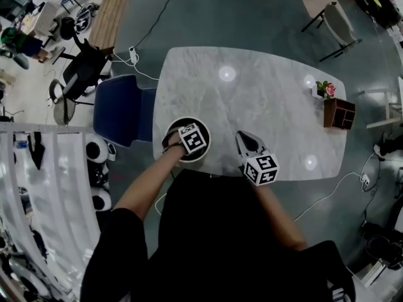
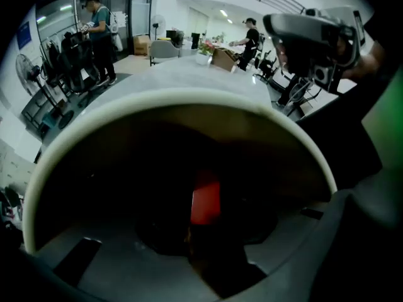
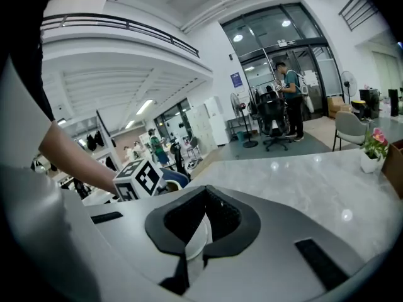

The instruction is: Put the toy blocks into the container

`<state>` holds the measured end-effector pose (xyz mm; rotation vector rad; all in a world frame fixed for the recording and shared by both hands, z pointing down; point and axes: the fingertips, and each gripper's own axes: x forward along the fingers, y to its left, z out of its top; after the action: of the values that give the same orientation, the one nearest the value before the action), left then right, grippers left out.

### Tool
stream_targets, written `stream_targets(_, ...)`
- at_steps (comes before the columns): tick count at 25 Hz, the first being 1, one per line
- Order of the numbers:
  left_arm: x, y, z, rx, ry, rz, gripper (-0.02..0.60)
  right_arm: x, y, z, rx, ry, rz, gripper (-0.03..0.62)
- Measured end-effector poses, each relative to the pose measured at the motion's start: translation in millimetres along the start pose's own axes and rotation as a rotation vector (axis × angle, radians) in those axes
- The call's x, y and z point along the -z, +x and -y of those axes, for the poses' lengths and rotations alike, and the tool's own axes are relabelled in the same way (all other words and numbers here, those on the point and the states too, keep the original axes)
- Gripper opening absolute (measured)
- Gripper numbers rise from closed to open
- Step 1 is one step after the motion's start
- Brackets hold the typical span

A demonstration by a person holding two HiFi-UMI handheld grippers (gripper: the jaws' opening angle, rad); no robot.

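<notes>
Seen from the head camera, a pale marble desk (image 1: 264,93) fills the middle of the view. A round container (image 1: 186,119) with a white rim and a dark inside stands at its near left edge, just in front of the person.

The left gripper (image 1: 189,141) hangs directly over the container's mouth and points steeply down into it, with its marker cube covering much of the opening. In the left gripper view, the white rim curves across the top of the frame and the dark hollow lies below. A red block (image 2: 206,200) sits between the partly spread jaws, which appear to be clamped on it. The block's long axis stands upright, along the line the gripper points. The block lies inside the ring of the rim, so the container is straight beneath it, off to neither side. In my judgement the coming move needs only a release, with no sideways travel.

The right gripper (image 1: 244,138) rests above the near edge of the desk, to the right of the container and apart from it. Its jaws are pressed together with nothing between them. It lies farther from the block than the left one.

No loose blocks show elsewhere on the desk. A small flower pot (image 1: 326,90) and a brown wooden box (image 1: 340,113) sit at the far right.
</notes>
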<state>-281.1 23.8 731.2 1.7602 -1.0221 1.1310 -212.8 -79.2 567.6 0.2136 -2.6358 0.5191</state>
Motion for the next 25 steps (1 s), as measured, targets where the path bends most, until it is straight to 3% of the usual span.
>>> stream_targets(11,0,16,20,0.111,0.102,-0.029,0.161,-9,-6,4,0.078,-0.005,0.016,-0.001)
stream_targets(18,-5,4,15,0.089,0.118,0.006,0.169,-14,-7,4,0.099,-0.017,0.028,0.000)
stream_targets(25,-12,-41,17,0.040,0.138,0.060,0.169,-12,-1,-9,0.081,-0.022,0.017,0.000)
